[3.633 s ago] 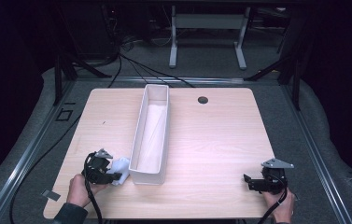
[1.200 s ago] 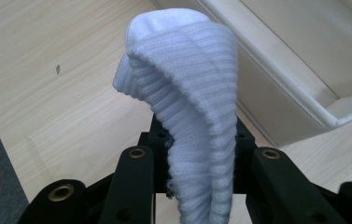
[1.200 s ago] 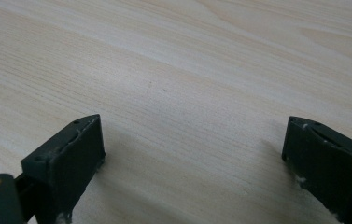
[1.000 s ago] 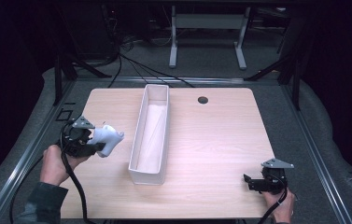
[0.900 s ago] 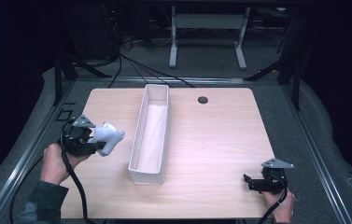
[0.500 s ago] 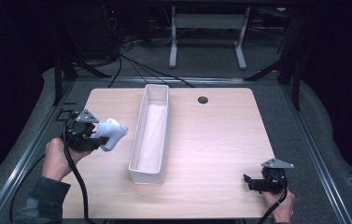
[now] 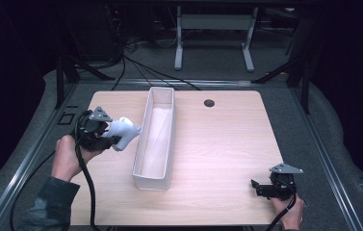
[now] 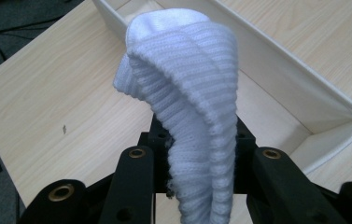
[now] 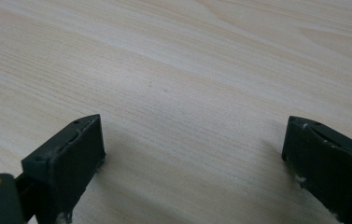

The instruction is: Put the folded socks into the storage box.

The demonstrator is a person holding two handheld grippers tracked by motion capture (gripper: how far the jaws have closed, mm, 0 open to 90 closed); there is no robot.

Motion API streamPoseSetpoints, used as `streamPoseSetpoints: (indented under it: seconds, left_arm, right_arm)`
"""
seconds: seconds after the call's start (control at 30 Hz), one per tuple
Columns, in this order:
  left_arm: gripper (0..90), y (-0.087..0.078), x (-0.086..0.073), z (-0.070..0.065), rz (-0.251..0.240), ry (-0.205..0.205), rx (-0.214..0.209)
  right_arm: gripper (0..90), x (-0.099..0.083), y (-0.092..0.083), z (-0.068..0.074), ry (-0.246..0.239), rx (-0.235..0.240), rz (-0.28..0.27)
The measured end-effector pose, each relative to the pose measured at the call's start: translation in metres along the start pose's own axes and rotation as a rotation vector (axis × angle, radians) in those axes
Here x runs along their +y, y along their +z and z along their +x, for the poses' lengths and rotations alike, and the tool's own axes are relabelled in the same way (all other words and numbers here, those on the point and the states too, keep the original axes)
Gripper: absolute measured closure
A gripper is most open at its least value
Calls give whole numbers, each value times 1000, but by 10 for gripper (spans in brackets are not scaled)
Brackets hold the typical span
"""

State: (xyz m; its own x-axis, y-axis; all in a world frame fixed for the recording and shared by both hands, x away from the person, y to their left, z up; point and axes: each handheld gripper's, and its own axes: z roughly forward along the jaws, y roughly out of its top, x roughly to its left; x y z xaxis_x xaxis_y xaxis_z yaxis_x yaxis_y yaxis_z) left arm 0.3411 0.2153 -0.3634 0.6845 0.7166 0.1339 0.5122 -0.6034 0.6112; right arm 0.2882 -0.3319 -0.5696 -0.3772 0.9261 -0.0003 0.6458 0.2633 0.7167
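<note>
High view: we are seeing the left gripper (image 7: 103,134) at the left of the frame, carrying a white ribbed knit sock (image 7: 123,132) that has risen from the table's (image 7: 217,144) lower left corner and travelled up the frame in the last seconds. Its tip is now hanging just over the left wall of the long white bin (image 7: 155,137), so we are judging the carry nearly done and a drop into the bin close. In the left gripper view the fingers (image 8: 131,179) are pinching the sock (image 8: 187,107) tightly, with the bin (image 8: 299,93) lying open beyond it. The right gripper (image 7: 268,188) is resting at the lower right of the frame, fingers (image 9: 68,156) spread wide and holding nothing. We are finding bare wood right of the bin, so room is plentiful; the bin's thin wall is the one edge to clear.
</note>
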Motion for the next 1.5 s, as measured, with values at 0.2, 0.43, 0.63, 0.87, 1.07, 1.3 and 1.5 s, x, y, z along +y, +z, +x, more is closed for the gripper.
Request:
streamPoseSetpoints:
  seconds: [0.2,0.43,0.63,0.87,1.07,1.3,1.5]
  left_arm:
    - [706,4,13,-7,-10,28,-17]
    - [705,14,20,-11,-12,34,-42]
    - [705,25,25,-17,-5,49,-69]
    - [705,41,31,-27,4,57,-106]
    - [705,57,33,-35,33,64,-128]
    - [704,73,30,-37,87,59,-141]
    - [703,88,24,-38,142,64,-153]
  right_arm:
    - [52,0,0,0,0,-1,0]
    - [52,0,0,0,1,1,0]
    - [53,0,0,0,1,1,0]
    - [54,0,0,0,0,0,-1]
    - [54,0,0,0,0,1,-1]
    - [55,0,0,0,-1,1,-1]
    - [55,0,0,0,-2,1,-1]
